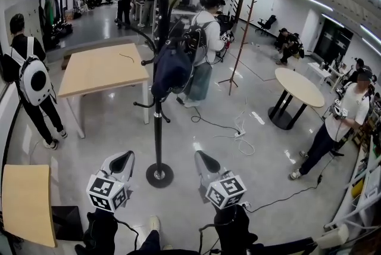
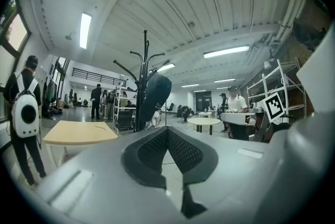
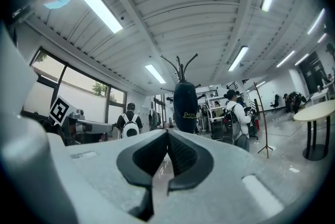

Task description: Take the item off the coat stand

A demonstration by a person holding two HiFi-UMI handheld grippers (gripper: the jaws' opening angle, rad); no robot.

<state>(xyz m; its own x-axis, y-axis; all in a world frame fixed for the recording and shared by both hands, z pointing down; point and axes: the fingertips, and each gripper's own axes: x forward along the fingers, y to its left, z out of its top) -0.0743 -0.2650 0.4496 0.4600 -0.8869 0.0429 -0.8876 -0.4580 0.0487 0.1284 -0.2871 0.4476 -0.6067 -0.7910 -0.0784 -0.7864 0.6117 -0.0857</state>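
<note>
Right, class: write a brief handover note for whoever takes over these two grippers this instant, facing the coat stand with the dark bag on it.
Left gripper: shut, empty, held low to the left of the stand's base.
Right gripper: shut, empty, held low to the right of the base.
Dark bag: hanging on the coat stand, untouched.
Done: nothing yet.
To do: probably open a gripper's jaws, reach up, grip the bag and lift it off its hook.

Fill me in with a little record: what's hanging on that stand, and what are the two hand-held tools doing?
stand: black coat stand, upright, ahead of both grippers
item: dark bag, hanging on the stand
left gripper: shut, empty, short of the stand
right gripper: shut, empty, short of the stand
task: bag untouched
</note>
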